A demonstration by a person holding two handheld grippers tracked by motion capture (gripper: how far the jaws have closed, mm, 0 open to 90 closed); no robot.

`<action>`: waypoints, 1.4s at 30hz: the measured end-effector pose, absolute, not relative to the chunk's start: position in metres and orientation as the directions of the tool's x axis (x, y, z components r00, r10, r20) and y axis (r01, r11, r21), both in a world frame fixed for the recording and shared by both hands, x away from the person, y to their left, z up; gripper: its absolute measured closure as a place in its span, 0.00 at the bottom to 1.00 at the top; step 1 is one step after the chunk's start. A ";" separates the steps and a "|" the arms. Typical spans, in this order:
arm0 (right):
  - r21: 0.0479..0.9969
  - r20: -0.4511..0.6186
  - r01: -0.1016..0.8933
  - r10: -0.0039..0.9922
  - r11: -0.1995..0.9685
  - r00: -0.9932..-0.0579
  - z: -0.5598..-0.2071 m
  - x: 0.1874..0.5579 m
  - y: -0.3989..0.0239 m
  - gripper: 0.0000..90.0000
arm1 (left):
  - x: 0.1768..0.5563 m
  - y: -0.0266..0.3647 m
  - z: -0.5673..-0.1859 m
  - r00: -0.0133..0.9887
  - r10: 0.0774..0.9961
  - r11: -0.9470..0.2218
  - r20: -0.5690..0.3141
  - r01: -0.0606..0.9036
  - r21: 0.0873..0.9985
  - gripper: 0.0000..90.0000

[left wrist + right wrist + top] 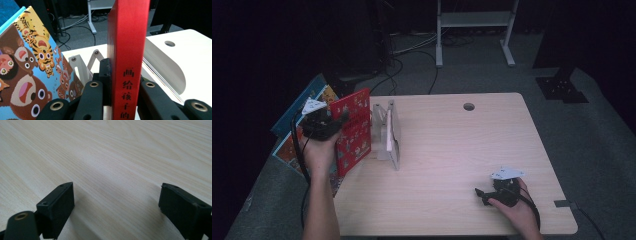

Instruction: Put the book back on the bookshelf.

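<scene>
Your left claw (343, 119) is clamped on the spine of the red book (356, 131), holding it upright at the surface's (452, 150) left edge, just beside the white book stand (389, 134). Your right claw (116, 207) rests released on the bare surface, well apart.

Two books (354, 130), one metal rack (388, 134), two tongs (324, 122).
</scene>
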State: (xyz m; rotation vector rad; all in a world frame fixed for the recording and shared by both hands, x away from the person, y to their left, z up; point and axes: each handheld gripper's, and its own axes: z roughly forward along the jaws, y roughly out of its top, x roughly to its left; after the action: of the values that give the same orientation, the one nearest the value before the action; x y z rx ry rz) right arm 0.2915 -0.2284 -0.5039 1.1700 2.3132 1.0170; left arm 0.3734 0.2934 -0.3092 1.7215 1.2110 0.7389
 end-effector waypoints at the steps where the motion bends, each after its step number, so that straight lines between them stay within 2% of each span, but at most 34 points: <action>1: 0.735 0.007 0.548 0.804 0.400 -0.595 -0.504 0.291 -0.228 0.14 | 0.372 0.293 -0.310 0.345 0.939 -0.135 -0.016 0.410 0.902 0.88; 15: 0.734 0.008 0.549 0.804 0.399 -0.595 -0.504 0.291 -0.228 0.14 | 0.356 0.300 -0.320 0.324 0.945 -0.104 -0.043 0.422 0.900 0.88; 20: 0.734 0.007 0.549 0.804 0.399 -0.595 -0.504 0.291 -0.228 0.14 | 0.355 0.300 -0.334 0.327 0.943 -0.107 -0.056 0.460 0.882 0.88; 37: 0.735 0.008 0.550 0.805 0.398 -0.594 -0.504 0.291 -0.228 0.14 | 0.380 0.293 -0.346 0.313 0.948 -0.111 -0.052 0.480 0.870 0.88; 40: 0.735 0.008 0.550 0.805 0.398 -0.594 -0.504 0.291 -0.228 0.14 | 0.377 0.294 -0.347 0.313 0.947 -0.093 -0.067 0.469 0.878 0.87; 42: 0.735 0.008 0.549 0.805 0.398 -0.594 -0.504 0.291 -0.228 0.14 | 0.373 0.296 -0.345 0.313 0.948 -0.094 -0.062 0.459 0.884 0.82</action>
State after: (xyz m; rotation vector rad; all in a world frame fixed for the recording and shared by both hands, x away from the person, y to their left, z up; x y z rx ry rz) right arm 0.2914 -0.2284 -0.5039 1.1718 2.3119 1.0173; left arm 0.3730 0.2961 -0.3449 1.7033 1.2800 0.7005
